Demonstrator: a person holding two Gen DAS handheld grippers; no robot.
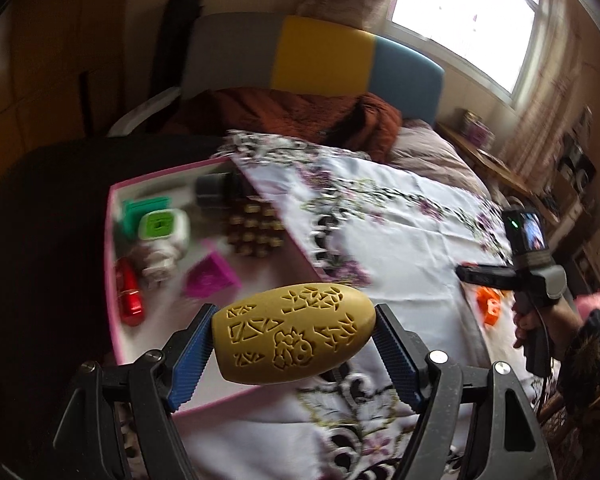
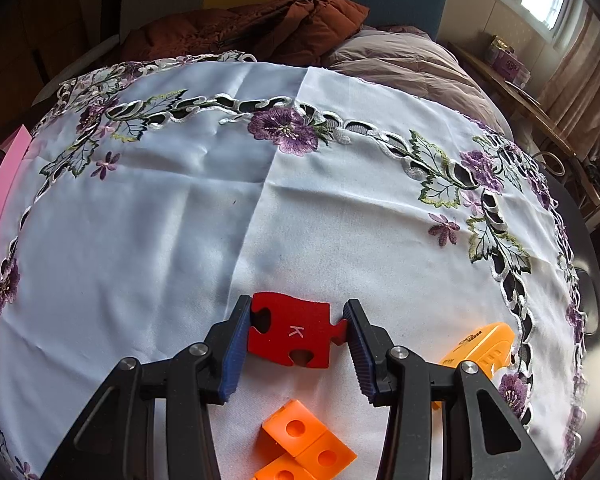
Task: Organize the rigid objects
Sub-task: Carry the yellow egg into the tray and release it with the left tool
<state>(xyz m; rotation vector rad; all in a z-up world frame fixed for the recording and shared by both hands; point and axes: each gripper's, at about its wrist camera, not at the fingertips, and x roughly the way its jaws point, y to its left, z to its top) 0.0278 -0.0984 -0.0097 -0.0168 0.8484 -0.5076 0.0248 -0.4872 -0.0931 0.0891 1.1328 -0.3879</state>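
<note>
Closest to me, the left gripper (image 1: pixel 294 344) is clamped across the ends of a yellow carved egg-shaped piece (image 1: pixel 296 334), which hangs in the air over the near corner of the pink-rimmed tray (image 1: pixel 112 216). On the other side the right gripper (image 2: pixel 296 334) pinches a red puzzle piece marked K (image 2: pixel 294 332) between its blue pads, low over the embroidered white cloth (image 2: pixel 180 220); I cannot tell whether the piece is lifted or resting on it. Just beside that gripper lie orange linked cubes (image 2: pixel 304 446) and an orange-yellow block (image 2: pixel 480 348), both loose on the cloth. Further back, the tray already holds a red glossy piece (image 1: pixel 130 294), a magenta triangle (image 1: pixel 210 276), a green-and-white box (image 1: pixel 164 226), a teal piece (image 1: pixel 144 210), a brown studded block (image 1: pixel 254 232) and a dark cylinder (image 1: pixel 216 190). So I judge the sorting well underway: several things are stowed, two are in hand, and at least the two orange ones remain. Beyond lies a rust-coloured quilt (image 1: pixel 300 112).
</note>
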